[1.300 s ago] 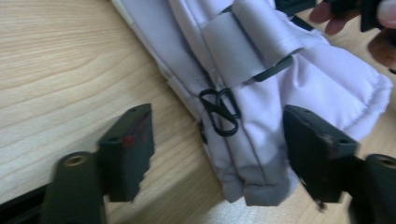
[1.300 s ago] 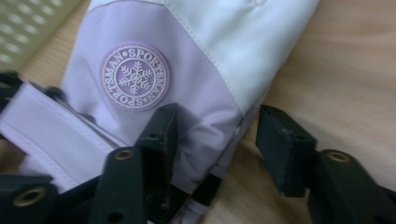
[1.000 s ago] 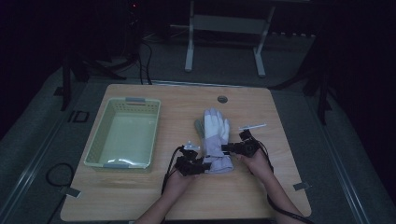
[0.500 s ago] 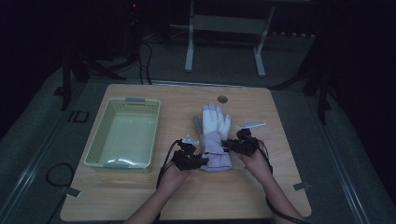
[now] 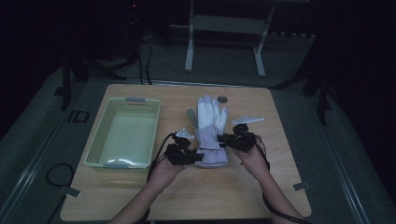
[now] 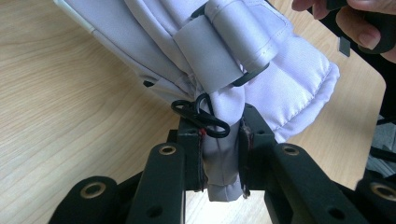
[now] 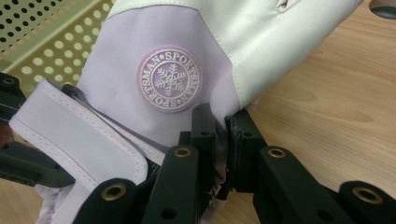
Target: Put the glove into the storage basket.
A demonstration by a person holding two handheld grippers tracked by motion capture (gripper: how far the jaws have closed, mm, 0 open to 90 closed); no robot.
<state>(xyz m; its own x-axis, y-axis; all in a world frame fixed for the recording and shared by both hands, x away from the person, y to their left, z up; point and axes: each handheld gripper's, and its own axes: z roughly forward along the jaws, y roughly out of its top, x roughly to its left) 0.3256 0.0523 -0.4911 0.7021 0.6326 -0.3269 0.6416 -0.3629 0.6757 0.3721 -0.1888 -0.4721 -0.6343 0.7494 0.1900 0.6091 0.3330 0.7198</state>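
while both grippers are pinching the glove (image 5: 209, 133) at its cuff, left gripper (image 5: 189, 156) and right gripper (image 5: 232, 140) on opposite edges, it is hanging beside the basket (image 5: 95, 148); lifting evenly is keeping fabric from slipping.

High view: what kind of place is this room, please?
Probably a dim recording room or lab, not a home: a lone wooden table on dark floor, cables trailing behind it, a metal stand at the back, and a winter glove beside a plastic basket.
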